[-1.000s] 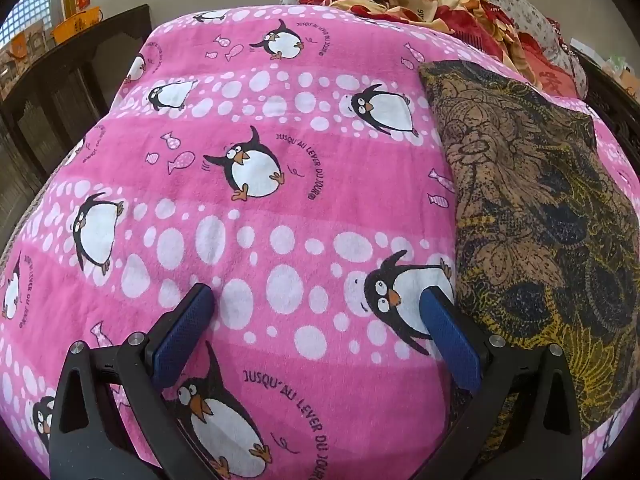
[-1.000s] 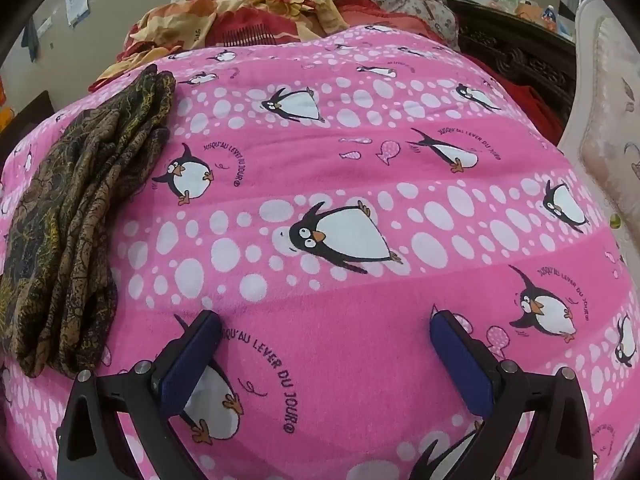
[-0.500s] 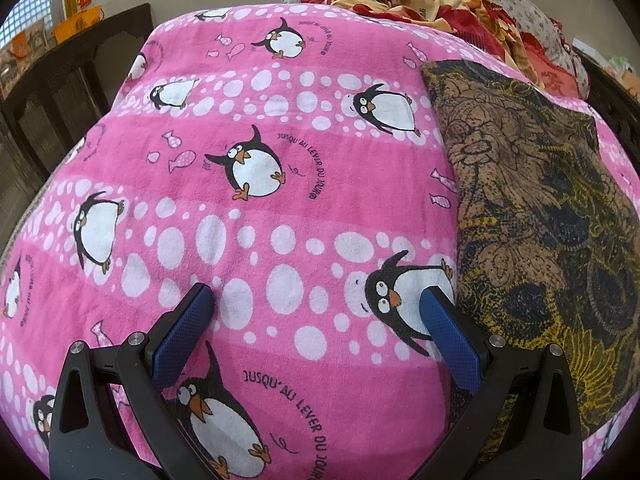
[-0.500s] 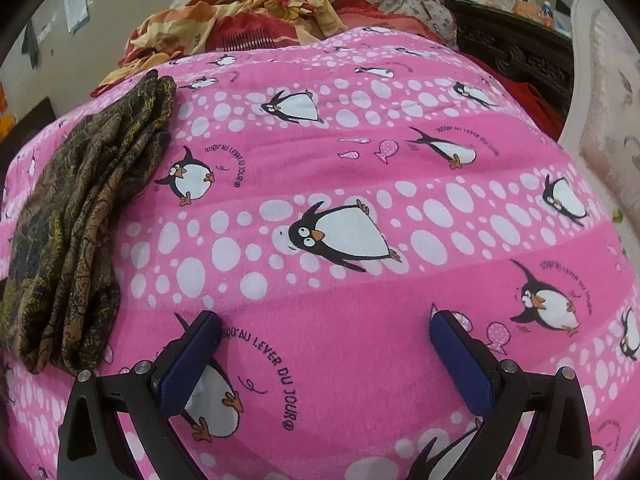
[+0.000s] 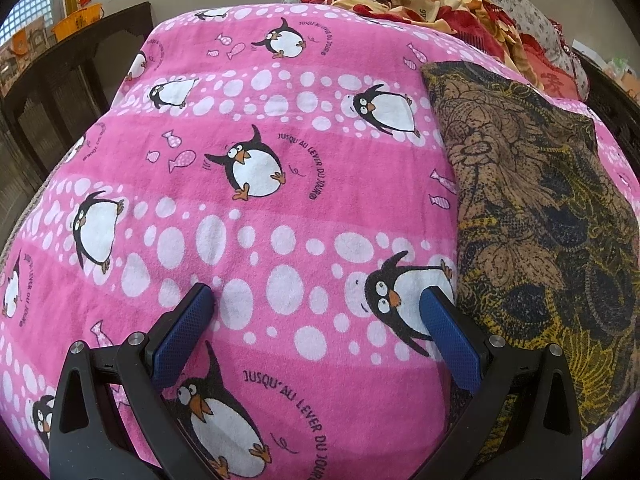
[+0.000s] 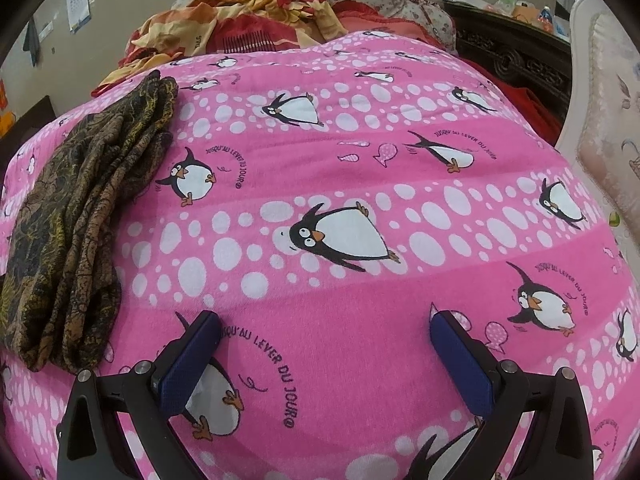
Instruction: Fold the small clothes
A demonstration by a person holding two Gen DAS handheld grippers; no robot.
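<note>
Left wrist view: left gripper (image 5: 318, 300) spread wide, empty, beside the folded brown garment's (image 5: 540, 216) edge; right gripper (image 6: 326, 322) likewise wide over bare pink penguin blanket (image 6: 360, 160).

Beige wall (image 6: 120, 4), perhaps dark carved headboard (image 6: 516, 60)

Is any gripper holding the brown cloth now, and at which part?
No. Left gripper and right gripper are open, empty; the brown cloth lies untouched.

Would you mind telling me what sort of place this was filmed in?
Probably a bedroom at home: a pink penguin blanket covers what looks like a bed, rumpled bedding lies at its far end, and dark carved furniture stands beside it.
</note>
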